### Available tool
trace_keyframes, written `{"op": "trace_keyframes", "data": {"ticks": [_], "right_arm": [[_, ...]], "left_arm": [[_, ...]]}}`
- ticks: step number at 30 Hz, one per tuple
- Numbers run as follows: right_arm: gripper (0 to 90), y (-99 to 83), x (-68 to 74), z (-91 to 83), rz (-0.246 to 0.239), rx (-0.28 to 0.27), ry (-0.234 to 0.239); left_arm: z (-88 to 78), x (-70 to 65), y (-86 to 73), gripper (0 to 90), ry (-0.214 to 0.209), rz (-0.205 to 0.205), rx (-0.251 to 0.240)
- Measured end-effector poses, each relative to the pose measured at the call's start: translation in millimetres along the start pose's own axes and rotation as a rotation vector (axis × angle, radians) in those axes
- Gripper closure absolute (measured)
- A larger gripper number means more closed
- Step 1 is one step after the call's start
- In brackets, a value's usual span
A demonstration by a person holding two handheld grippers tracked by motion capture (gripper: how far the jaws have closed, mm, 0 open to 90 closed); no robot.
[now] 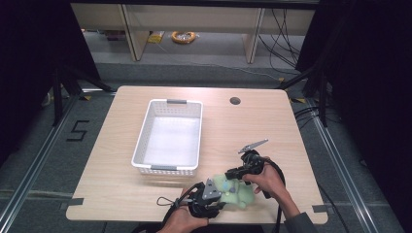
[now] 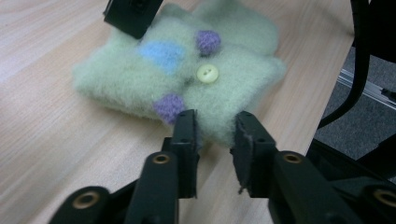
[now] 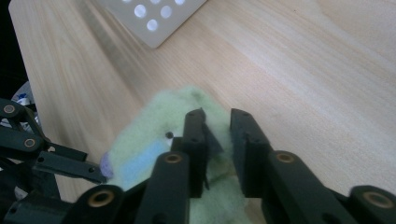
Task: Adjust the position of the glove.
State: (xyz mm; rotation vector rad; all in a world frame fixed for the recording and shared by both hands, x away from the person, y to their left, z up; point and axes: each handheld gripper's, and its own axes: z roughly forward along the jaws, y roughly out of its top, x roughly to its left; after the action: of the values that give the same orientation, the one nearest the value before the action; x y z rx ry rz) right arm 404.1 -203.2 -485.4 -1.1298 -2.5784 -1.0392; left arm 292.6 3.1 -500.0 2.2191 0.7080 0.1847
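Observation:
A pale green felt pouch (image 1: pixel 236 193) with a blue patch, purple bobbles and a cream button (image 2: pixel 207 73) lies near the table's front edge. My left gripper (image 1: pixel 222 203) points at its near edge. In the left gripper view its jaws (image 2: pixel 215 127) stand apart, with the pouch's rim (image 2: pixel 187 70) just between the tips and not pinched. My right gripper (image 1: pixel 231 173) comes onto the pouch's far edge from the right. In the right gripper view its jaws (image 3: pixel 217 128) are close together, with a raised fold of the felt (image 3: pixel 163 135) pressed between them.
A white perforated basket (image 1: pixel 141 136), with nothing in it, stands at the table's middle left; its corner (image 3: pixel 154 21) reaches into the right gripper view. A round cable hole (image 1: pixel 235 101) lies at the back. Beside the pouch, the table's front edge drops off to the floor.

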Motion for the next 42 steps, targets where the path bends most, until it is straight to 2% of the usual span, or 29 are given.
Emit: {"op": "trace_keyframes", "data": {"ticks": [3, 5, 6, 7, 9, 10, 11, 12, 14, 15, 16, 17, 18, 19, 20, 22, 23, 24, 25, 27, 29, 30, 31, 33, 34, 36, 37, 39, 42], "right_arm": [[81.8, -0.9, 0.1, -1.3, -0.032, -0.005, -0.010], [82.8, -1.0, 3.1, -5.7, -0.039, -0.008, -0.026], [83.1, -0.9, 5.1, -10.0, -0.041, -0.022, -0.036], [83.3, -1.5, 10.5, -18.3, -0.024, -0.050, -0.016], [83.4, -1.8, 12.7, -22.8, -0.024, -0.057, -0.017], [83.4, -3.7, 16.8, -34.4, -0.060, -0.094, -0.051], [83.5, -5.5, 19.1, -39.8, -0.067, -0.115, -0.048], [83.6, -8.6, 25.3, -46.9, -0.034, -0.122, -0.056], [83.7, -11.5, 27.5, -52.3, -0.050, -0.150, -0.070], [83.7, -19.9, 31.3, -62.6, -0.055, -0.195, -0.083], [83.7, -19.9, 31.3, -62.6, -0.055, -0.195, -0.083], [83.8, -29.6, 36.1, -66.8, -0.032, -0.227, -0.091], [83.8, -29.6, 36.1, -66.8, -0.032, -0.227, -0.091], [83.8, -33.5, 39.4, -67.9, 0.001, -0.221, -0.081], [83.9, -39.8, 41.3, -69.6, 0.006, -0.230, -0.092], [84.2, -48.0, 42.9, -70.6, 0.001, -0.253, -0.094], [84.3, -56.8, 47.2, -71.7, 0.023, -0.265, -0.091], [84.3, -59.0, 46.3, -71.2, 0.009, -0.263, -0.085], [84.4, -61.8, 47.8, -71.4, 0.016, -0.265, -0.084], [84.6, -66.8, 53.1, -72.2, 0.038, -0.267, -0.090], [84.8, -69.0, 54.2, -72.5, 0.031, -0.282, -0.093], [85.0, -71.6, 54.2, -73.9, 0.017, -0.287, -0.104], [85.2, -74.1, 58.8, -75.0, 0.057, -0.296, -0.102], [85.6, -78.3, 61.5, -77.2, 0.054, -0.304, -0.102], [88.7, -81.2, 61.2, -78.1, 0.014, -0.299, -0.098], [88.8, -88.3, 69.0, -76.5, 0.038, -0.317, -0.109], [88.8, -94.1, 71.7, -75.2, 0.029, -0.301, -0.120], [88.8, -95.5, 69.4, -72.7, 0.012, -0.314, -0.117], [88.8, -98.6, 66.5, -67.6, 0.019, -0.276, -0.124]], "left_arm": [[0.3, -0.9, -1.9, 80.2, -0.011, -0.033, -0.013], [-2.4, 0.3, -0.8, 83.8, 0.005, -0.017, -0.012], [-3.9, 0.4, -0.1, 84.4, -0.007, -0.015, -0.025], [-7.1, 0.6, 0.8, 85.0, -0.006, -0.023, -0.029], [-9.4, 2.1, 2.0, 85.2, -0.001, -0.013, -0.038], [-15.1, 5.3, 5.0, 85.2, -0.007, -0.017, -0.052], [-17.9, 6.2, 7.0, 85.2, -0.002, -0.020, -0.070], [-17.9, 6.2, 7.0, 85.2, -0.002, -0.020, -0.070], [-23.5, 9.6, 11.2, 85.2, -0.001, -0.011, -0.083], [-25.7, 13.9, 15.3, 85.2, 0.020, 0.032, -0.075], [-25.7, 13.9, 15.3, 85.2, 0.020, 0.032, -0.075], [-21.6, 16.7, 16.9, 85.2, 0.010, 0.021, -0.085], [-21.6, 16.7, 16.9, 85.2, 0.010, 0.021, -0.085], [-19.4, 20.0, 17.2, 85.2, 0.012, 0.036, -0.069], [-16.5, 19.9, 17.0, 85.3, 0.007, 0.018, -0.076], [-11.7, 24.9, 17.6, 85.4, 0.012, 0.044, -0.063], [-6.8, 26.7, 19.7, 85.6, 0.008, 0.043, -0.065], [-4.1, 26.3, 20.5, 85.6, 0.006, 0.020, -0.072], [-3.5, 28.0, 22.1, 85.6, 0.008, 0.039, -0.065], [-1.9, 28.7, 23.9, 85.6, 0.000, 0.021, -0.077], [-4.1, 29.9, 25.7, 85.6, -0.004, 0.027, -0.083], [-4.7, 30.2, 27.0, 85.6, -0.029, 0.018, -0.096], [-8.0, 31.7, 28.8, 85.6, -0.006, 0.043, -0.096], [-10.4, 30.2, 30.4, 85.6, -0.015, 0.027, -0.111], [-11.0, 30.9, 30.9, 85.6, -0.011, 0.038, -0.118], [-11.0, 31.4, 30.6, 85.6, -0.022, 0.038, -0.117], [-8.1, 31.4, 29.6, 85.4, -0.055, 0.042, -0.113], [-6.2, 31.5, 29.8, 85.1, -0.047, 0.052, -0.117], [-1.5, 34.8, 29.6, 84.3, -0.039, 0.044, -0.087]]}}
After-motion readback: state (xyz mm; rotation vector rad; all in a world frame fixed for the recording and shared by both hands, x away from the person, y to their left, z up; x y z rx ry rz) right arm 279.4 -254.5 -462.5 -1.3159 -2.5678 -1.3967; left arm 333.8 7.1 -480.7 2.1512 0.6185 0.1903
